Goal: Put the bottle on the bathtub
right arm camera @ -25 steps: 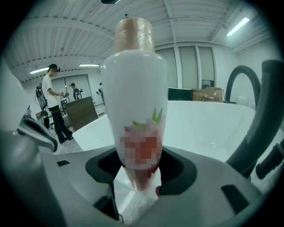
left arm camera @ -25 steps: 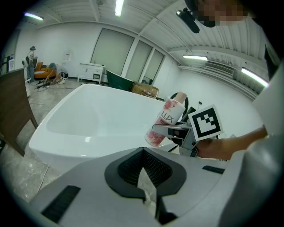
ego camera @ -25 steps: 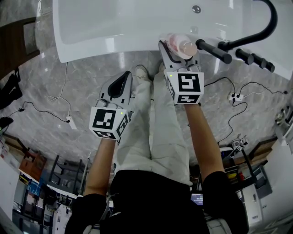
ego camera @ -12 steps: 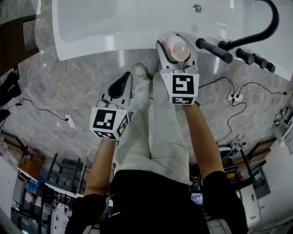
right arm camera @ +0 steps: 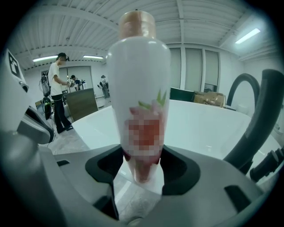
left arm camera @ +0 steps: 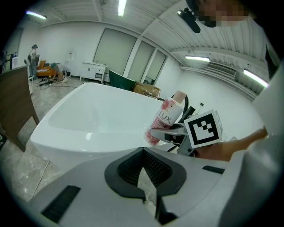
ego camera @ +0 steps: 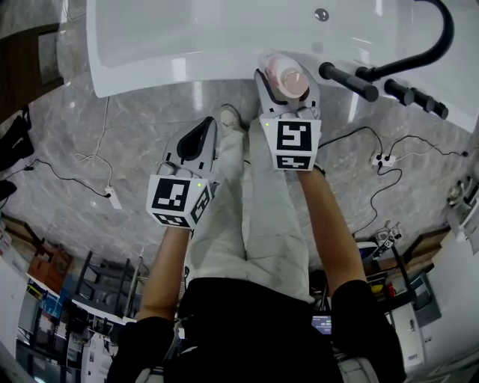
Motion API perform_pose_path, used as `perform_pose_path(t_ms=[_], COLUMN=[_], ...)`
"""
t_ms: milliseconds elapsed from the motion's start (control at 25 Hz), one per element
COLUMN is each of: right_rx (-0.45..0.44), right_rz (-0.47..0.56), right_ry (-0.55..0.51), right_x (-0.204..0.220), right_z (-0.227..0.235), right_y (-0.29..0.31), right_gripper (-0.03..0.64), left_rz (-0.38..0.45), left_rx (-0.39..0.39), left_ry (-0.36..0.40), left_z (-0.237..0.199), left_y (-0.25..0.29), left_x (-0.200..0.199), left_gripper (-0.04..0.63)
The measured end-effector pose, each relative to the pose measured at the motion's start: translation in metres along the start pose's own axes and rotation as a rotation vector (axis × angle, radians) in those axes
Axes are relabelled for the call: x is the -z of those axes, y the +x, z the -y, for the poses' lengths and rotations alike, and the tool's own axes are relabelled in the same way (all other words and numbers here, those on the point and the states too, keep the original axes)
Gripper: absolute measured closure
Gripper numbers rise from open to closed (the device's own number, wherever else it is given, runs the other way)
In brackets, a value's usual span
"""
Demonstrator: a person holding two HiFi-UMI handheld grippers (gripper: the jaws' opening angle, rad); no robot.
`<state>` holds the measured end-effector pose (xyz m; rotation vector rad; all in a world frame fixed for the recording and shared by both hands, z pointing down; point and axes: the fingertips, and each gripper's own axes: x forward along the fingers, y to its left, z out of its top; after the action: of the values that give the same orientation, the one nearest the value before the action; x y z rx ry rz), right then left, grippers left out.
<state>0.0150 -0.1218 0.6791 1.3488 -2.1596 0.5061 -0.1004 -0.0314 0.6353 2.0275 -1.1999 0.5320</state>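
Note:
A white bottle (ego camera: 288,75) with a pink flower label and a tan cap stands upright between the jaws of my right gripper (ego camera: 289,84), which is shut on its lower end. It hangs at the near rim of the white bathtub (ego camera: 179,60). In the right gripper view the bottle (right arm camera: 140,102) fills the middle, with the tub (right arm camera: 208,126) behind it. The left gripper view shows the bottle (left arm camera: 165,119) over the tub's rim (left arm camera: 88,133). My left gripper (ego camera: 196,141) is shut on nothing, low over the floor, left of the person's legs.
A black faucet with a hand shower (ego camera: 389,67) sits on the tub's right end, close to the bottle. The drain (ego camera: 321,14) lies inside the tub. Cables (ego camera: 90,161) and a power strip (ego camera: 116,200) lie on the marble floor. A wooden board (left arm camera: 15,106) stands left of the tub.
My right gripper has turned and shifted slightly left, bringing the bottle from a tilt to upright at the tub's rim. The left gripper has not moved.

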Motion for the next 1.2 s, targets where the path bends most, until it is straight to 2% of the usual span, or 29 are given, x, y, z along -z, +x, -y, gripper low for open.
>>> perform_pose_path(t_ms=[200, 560, 1200], right_rx=[-0.002, -0.007, -0.052], right_rz=[-0.032, -0.109, -0.121], right_ry=[0.016, -0.016, -0.023], right_x=[-0.001, -0.010, -0.074], right_z=[0.001, -0.005, -0.006], right_y=[-0.005, -0.030, -0.108], right_gripper=[0.353, 0.348, 0.350], left_rz=[0.004, 0.054, 0.126], left_rx=[0.003, 0.012, 0.020], left_ry=[0.006, 0.024, 0.076], left_z=[0.004, 0.018, 0.050], left_y=[-0.005, -0.021, -0.077], left_x=[-0.010, -0.056, -0.142], left_gripper=[0.583, 0.583, 0.583])
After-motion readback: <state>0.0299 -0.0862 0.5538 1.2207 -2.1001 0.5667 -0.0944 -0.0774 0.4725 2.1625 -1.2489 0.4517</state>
